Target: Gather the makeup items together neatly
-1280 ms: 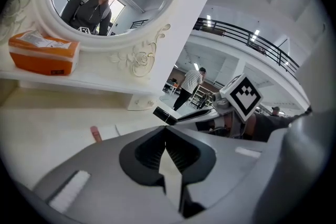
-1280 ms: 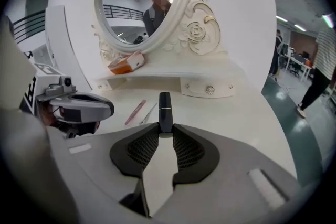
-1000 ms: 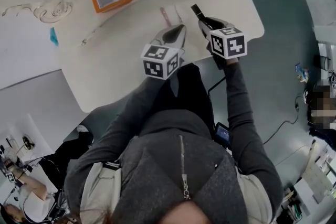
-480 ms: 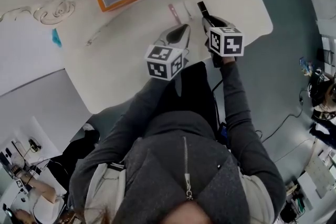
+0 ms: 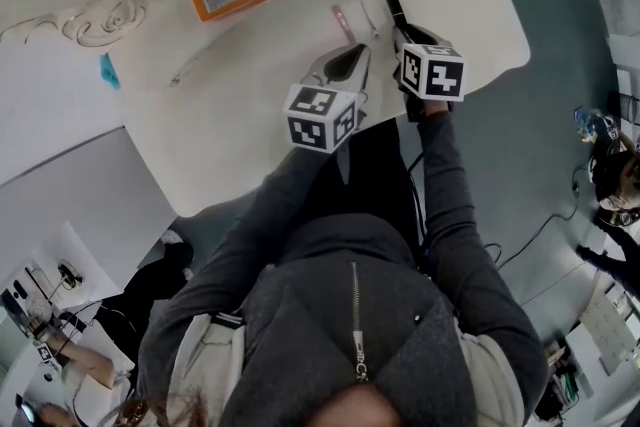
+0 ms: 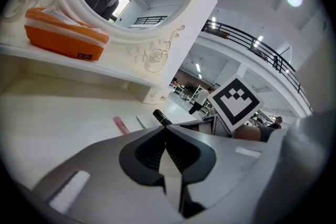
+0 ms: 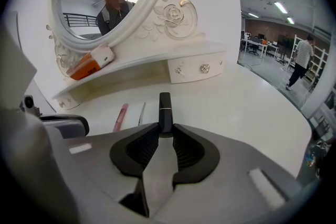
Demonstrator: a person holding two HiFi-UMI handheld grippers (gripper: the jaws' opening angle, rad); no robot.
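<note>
Our right hand-held gripper [image 7: 166, 127] clamps the black tube [image 7: 165, 106] near the pink stick [image 7: 121, 116] on the tabletop [image 7: 236, 107], with a white strip [image 7: 142, 113] between them. Our left hand-held gripper [image 6: 165, 128], closed and empty, hovers near that stick.

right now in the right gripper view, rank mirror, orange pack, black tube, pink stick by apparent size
1. mirror
2. orange pack
3. black tube, held in the right claw, nearest the camera
4. pink stick; its true size against the tube is unsure
</note>
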